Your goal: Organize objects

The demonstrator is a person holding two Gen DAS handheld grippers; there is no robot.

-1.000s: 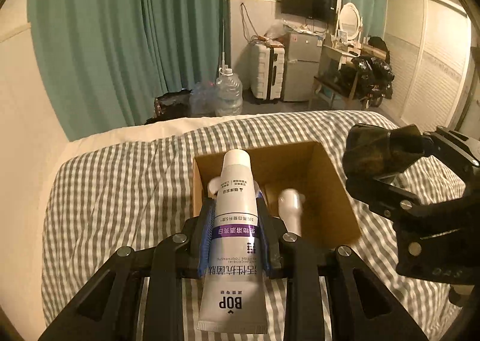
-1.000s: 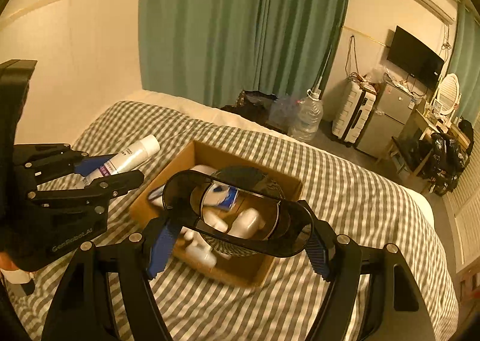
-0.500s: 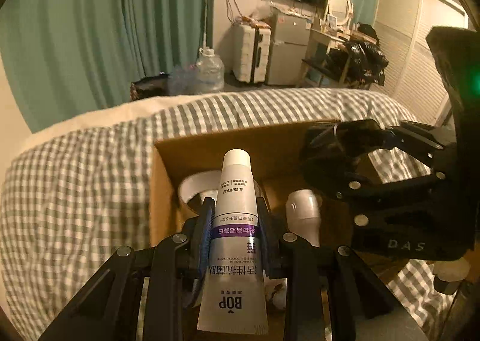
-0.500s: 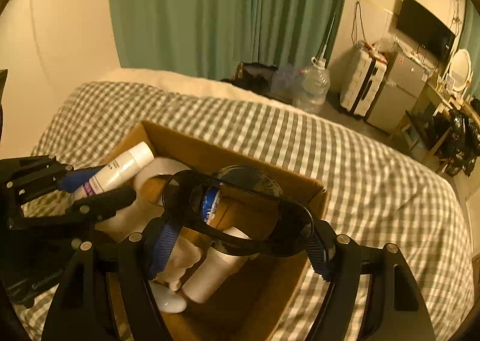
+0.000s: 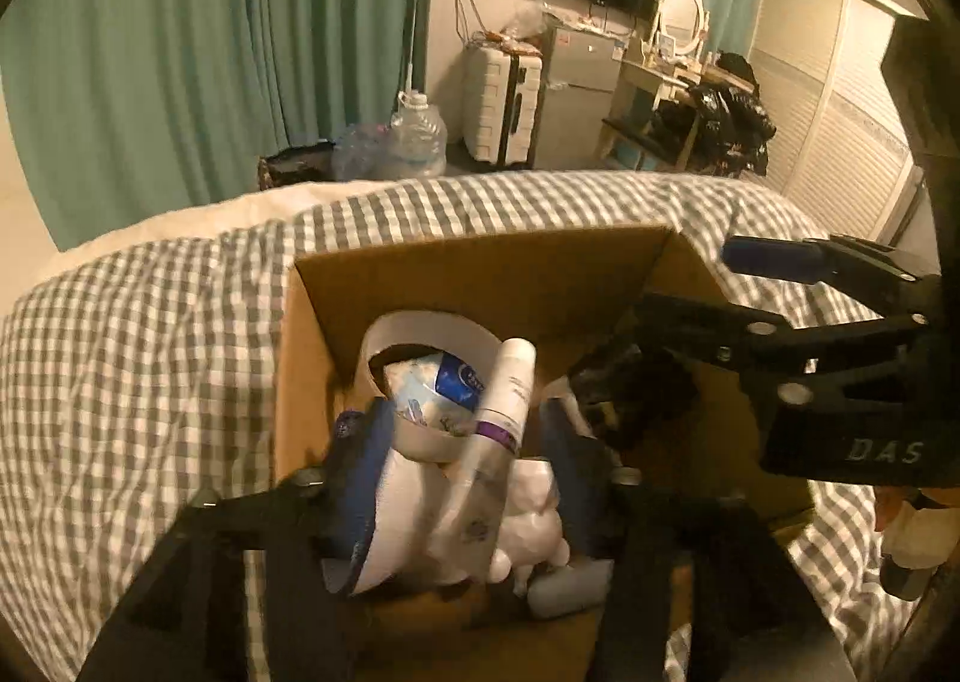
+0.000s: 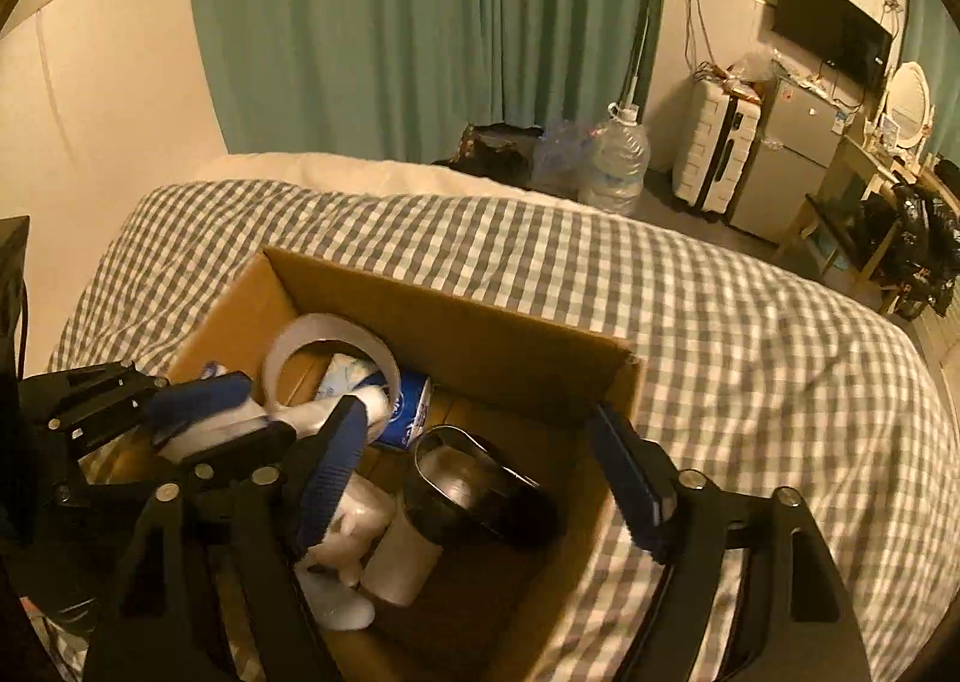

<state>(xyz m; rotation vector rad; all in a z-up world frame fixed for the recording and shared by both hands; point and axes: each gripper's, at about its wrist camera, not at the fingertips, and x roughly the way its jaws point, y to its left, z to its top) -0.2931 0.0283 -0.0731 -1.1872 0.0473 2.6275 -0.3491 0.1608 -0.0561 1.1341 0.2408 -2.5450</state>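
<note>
An open cardboard box (image 5: 480,274) stands on the checked bed; it also shows in the right wrist view (image 6: 456,316). My left gripper (image 5: 462,478) is open over the box, and the white toothpaste tube (image 5: 498,418) lies loose and tilted between its fingers on the items inside. My right gripper (image 6: 480,478) is open above the box; the dark goggles (image 6: 480,484) lie inside below it. A white tape roll (image 6: 330,346), a blue-and-white packet (image 5: 444,382) and white bottles (image 6: 396,550) are in the box.
The grey-checked bedspread (image 6: 750,334) surrounds the box. Beyond the bed stand green curtains (image 6: 420,22), a water jug (image 6: 618,154), a white suitcase (image 6: 714,148), a small fridge (image 6: 786,154) and a wall TV (image 6: 828,34).
Both grippers opened over the box. The toothpaste tube left my left gripper and dropped among the items; the goggles left my right gripper and lie in the box.
</note>
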